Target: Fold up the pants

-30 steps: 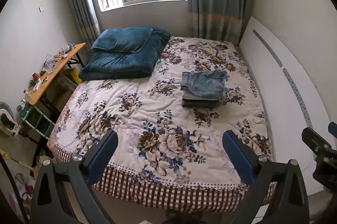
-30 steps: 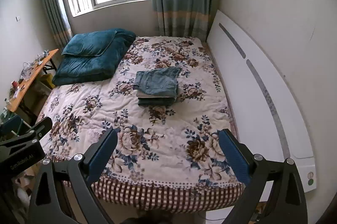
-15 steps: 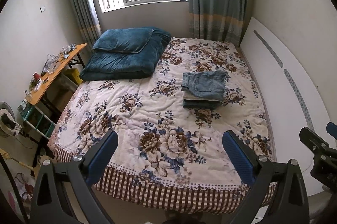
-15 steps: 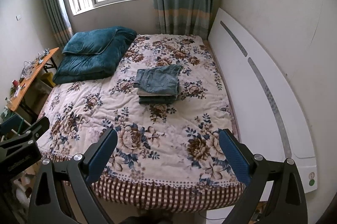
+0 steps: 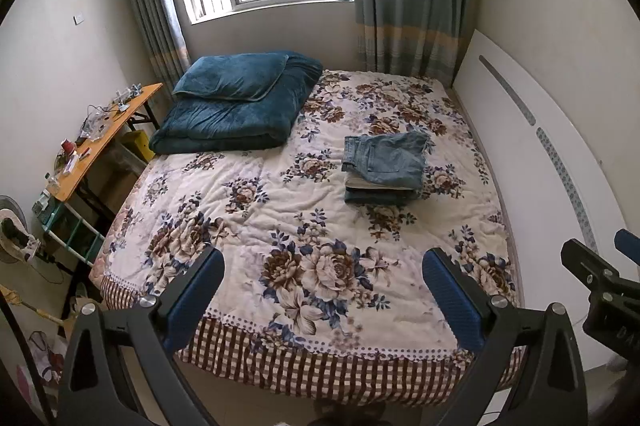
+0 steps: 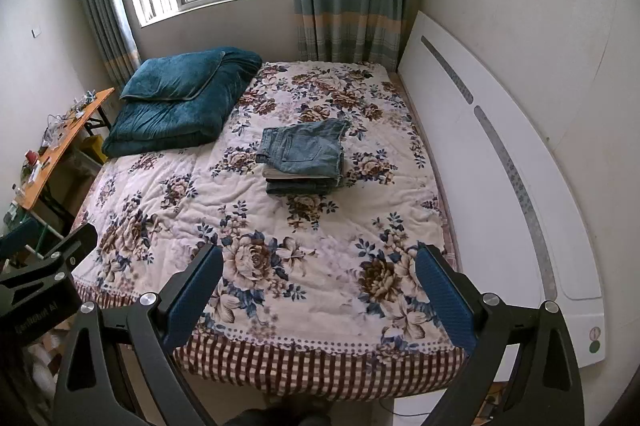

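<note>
A stack of folded pants [image 5: 383, 167] with light blue jeans on top lies on the right half of the floral bed [image 5: 280, 209]; it also shows in the right wrist view [image 6: 304, 155]. My left gripper [image 5: 323, 288] is open and empty, held above the foot of the bed, far from the stack. My right gripper [image 6: 319, 286] is open and empty too, also over the foot edge. Each gripper shows at the side of the other's view.
A folded teal blanket with a pillow [image 5: 236, 101] lies at the bed's far left corner. A white headboard [image 5: 560, 161] runs along the right wall. A cluttered orange table [image 5: 104, 133] stands left of the bed. Window and curtains are behind.
Both grippers have shifted slightly, so the bed and the stack sit a little lower in view. Both stay open and empty.
</note>
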`<act>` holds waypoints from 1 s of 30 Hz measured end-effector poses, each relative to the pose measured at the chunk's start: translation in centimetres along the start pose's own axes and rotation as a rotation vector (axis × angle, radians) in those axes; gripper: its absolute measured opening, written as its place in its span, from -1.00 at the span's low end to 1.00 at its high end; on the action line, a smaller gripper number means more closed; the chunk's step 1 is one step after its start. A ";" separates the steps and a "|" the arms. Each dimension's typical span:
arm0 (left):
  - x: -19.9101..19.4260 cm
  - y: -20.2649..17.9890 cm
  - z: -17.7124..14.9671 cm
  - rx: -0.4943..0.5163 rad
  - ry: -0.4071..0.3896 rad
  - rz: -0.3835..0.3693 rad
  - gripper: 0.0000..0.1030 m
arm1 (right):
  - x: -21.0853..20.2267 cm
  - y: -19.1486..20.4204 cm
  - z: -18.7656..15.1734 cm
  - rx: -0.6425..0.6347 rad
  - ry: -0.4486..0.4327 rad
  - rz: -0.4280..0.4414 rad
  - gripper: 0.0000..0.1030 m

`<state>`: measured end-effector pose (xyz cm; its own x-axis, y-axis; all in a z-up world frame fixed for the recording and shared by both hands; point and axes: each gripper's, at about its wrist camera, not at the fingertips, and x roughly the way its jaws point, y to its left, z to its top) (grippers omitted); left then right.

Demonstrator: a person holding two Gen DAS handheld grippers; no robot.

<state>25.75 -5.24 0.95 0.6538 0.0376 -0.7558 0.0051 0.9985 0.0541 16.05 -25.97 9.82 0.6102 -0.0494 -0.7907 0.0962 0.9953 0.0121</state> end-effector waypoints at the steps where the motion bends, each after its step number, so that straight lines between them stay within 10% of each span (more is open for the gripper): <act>1: 0.0 0.0 0.0 -0.001 -0.001 0.002 0.97 | 0.0 0.0 -0.2 0.000 -0.001 0.000 0.92; 30: 0.1 -0.4 0.0 0.000 -0.002 0.007 0.97 | 0.1 -0.3 -0.1 -0.002 0.004 0.012 0.92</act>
<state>25.81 -5.60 0.86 0.6557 0.0442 -0.7537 0.0010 0.9982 0.0594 15.99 -26.24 9.66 0.6085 -0.0372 -0.7927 0.0875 0.9960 0.0205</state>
